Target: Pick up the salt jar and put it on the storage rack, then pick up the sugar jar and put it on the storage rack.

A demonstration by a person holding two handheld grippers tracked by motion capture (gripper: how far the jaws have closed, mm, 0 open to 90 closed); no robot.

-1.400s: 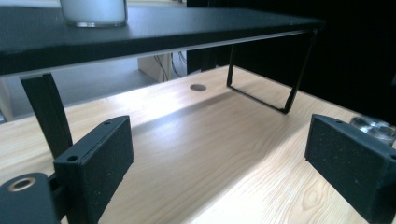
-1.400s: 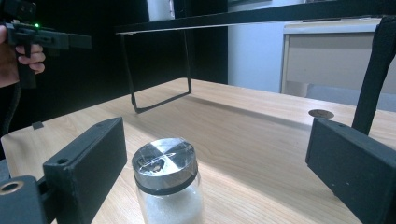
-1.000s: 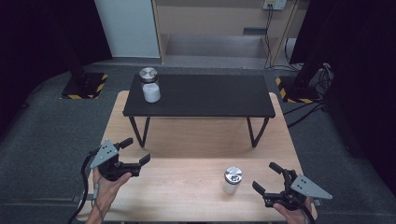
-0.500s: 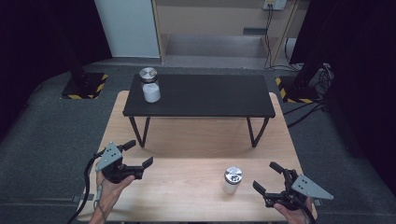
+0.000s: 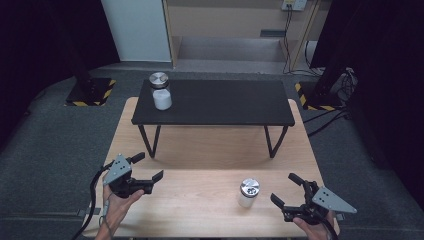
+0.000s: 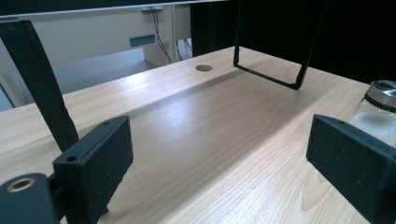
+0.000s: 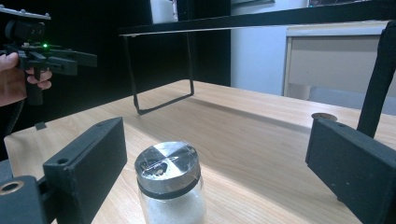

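Note:
A small glass jar point(image 5: 248, 192) with a metal lid and white powder stands on the wooden table point(image 5: 200, 150), near its front right. My right gripper point(image 5: 283, 188) hovers just right of it, open, with nothing between its jaws. In the right gripper view the jar point(image 7: 170, 182) stands close ahead, between the wide-apart pads point(image 7: 93, 158) but not touched. My left gripper point(image 5: 150, 166) is held open over the front left of the table, empty. In the left gripper view the jar point(image 6: 380, 112) shows at the right edge. A second, similar jar point(image 5: 161, 91) stands on the left end of the black shelf point(image 5: 215, 102).
The black shelf stands on thin metal legs point(image 5: 150, 140) across the far half of the wooden table. A round hole point(image 6: 203, 68) is set in the tabletop. Dark floor surrounds the table, with cables point(image 5: 325, 117) at the right.

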